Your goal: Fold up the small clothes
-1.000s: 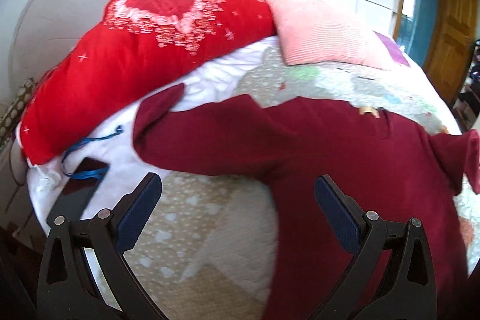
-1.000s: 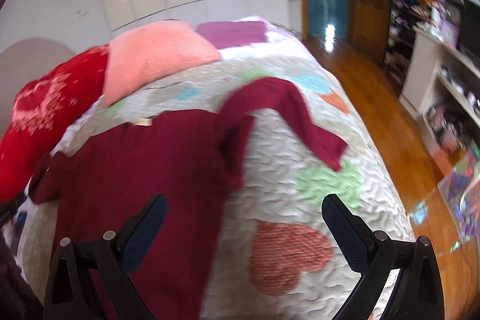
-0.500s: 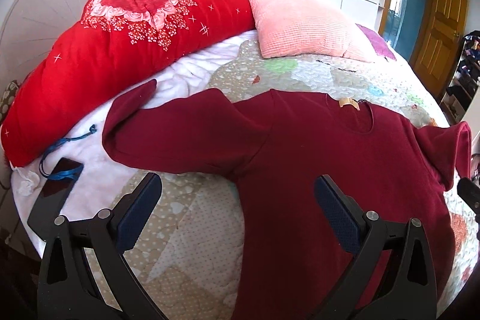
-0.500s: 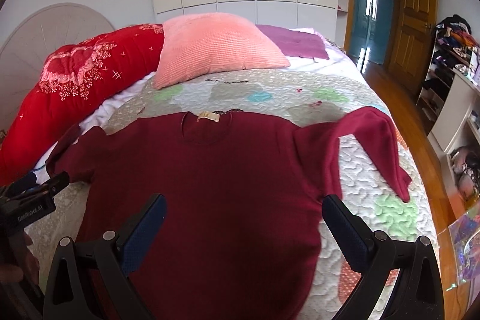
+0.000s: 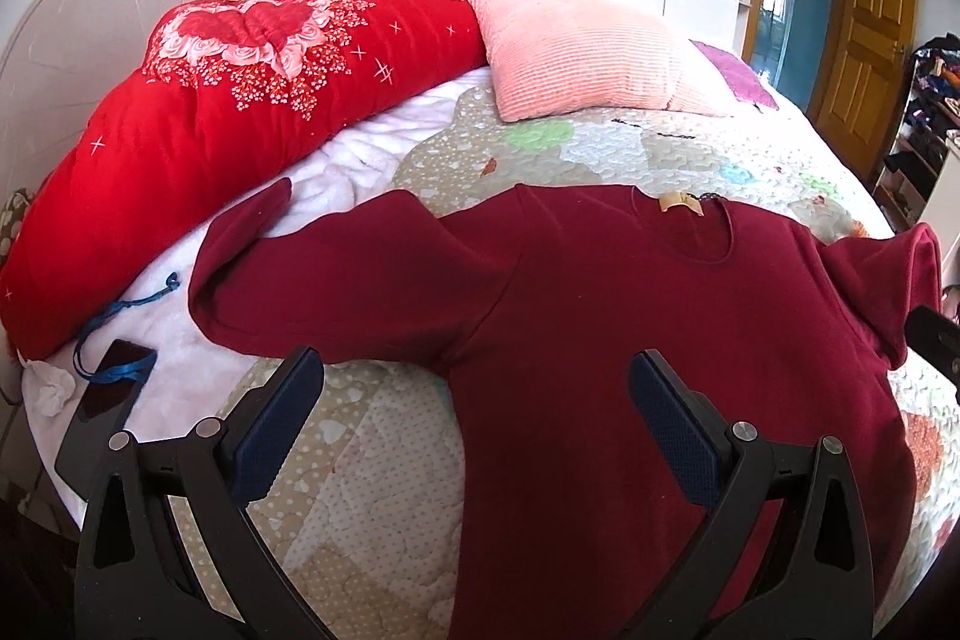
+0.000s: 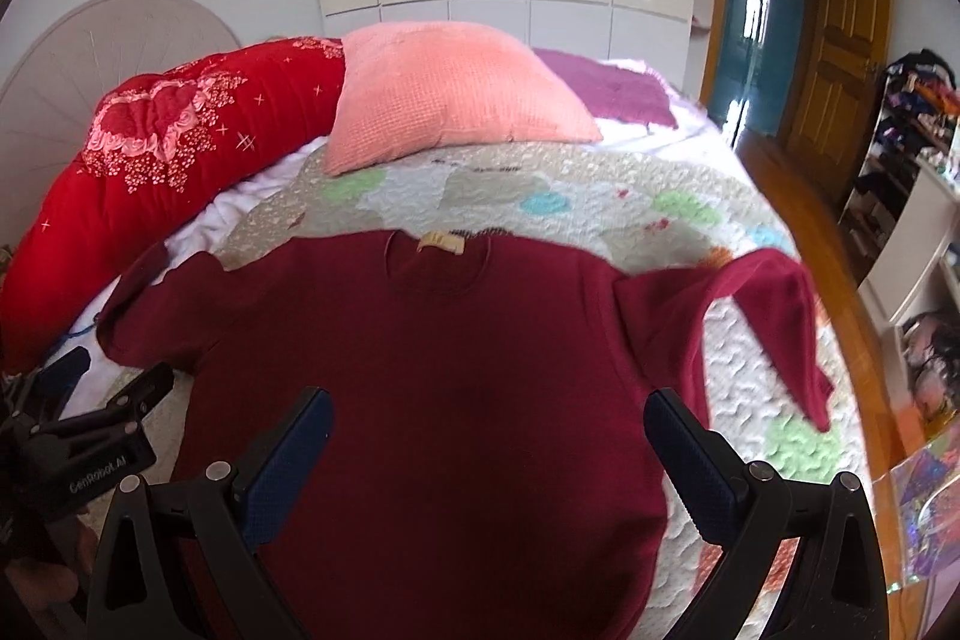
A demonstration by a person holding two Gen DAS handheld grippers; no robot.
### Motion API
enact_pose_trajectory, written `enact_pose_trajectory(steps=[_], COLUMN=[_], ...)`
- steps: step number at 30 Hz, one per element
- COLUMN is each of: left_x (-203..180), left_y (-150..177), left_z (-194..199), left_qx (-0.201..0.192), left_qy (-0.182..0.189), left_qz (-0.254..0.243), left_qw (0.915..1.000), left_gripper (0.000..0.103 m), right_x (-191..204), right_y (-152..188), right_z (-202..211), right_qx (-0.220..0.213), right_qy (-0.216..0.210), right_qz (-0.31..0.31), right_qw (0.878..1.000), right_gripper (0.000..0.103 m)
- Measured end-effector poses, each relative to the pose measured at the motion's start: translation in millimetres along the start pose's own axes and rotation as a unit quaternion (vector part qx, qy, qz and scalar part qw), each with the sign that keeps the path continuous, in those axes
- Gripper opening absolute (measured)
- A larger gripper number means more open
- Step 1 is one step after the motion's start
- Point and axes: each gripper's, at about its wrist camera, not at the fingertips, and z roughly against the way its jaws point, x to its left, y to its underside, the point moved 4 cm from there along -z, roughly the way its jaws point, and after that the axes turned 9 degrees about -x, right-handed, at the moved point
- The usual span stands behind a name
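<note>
Maroon, long-sleeved, one jumper [image 5: 630, 316] lies flat on the bed quilt [image 5: 372, 466], ahead of and under the left tongs [image 5: 477, 421], spread wide, holding nothing. From the right wrist, that jumper [image 6: 432, 376] lies beneath the right tongs [image 6: 489, 451], also gaping empty; its right sleeve [image 6: 774, 316] is bent.

left gripper [image 5: 474, 406] jaws wide apart, right gripper [image 6: 487, 445] likewise

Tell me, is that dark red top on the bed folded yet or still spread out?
Spread out. The dark red top lies flat on the quilt, collar label showing, both sleeves out sideways; only its right sleeve is doubled over. Both grippers are open above it.
</note>
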Motion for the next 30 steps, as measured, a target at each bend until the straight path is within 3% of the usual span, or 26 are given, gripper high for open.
enact_pose_trajectory(steps=[10, 30], left_x=[-11.5, -9.3], left_y=[-0.5, -3.5], left_z=[-9.5, -41.1], left_qx=[0.004, 0.017], left_qy=[-0.009, 0.0], left_qz=[-0.027, -0.017], left_qw=[0.9996, 0.9997], left_gripper=[0.102, 0.102], right_x=[8.0, 16.7], right_y=[-6.0, -1.7], right_z=[-14.7, -59.0], right_qx=[-0.001, 0.025], right_qy=[0.004, -0.001], right_qz=[-0.005, -0.025], right_qw=[1.0, 0.999], right_gripper=[0.103, 0.103])
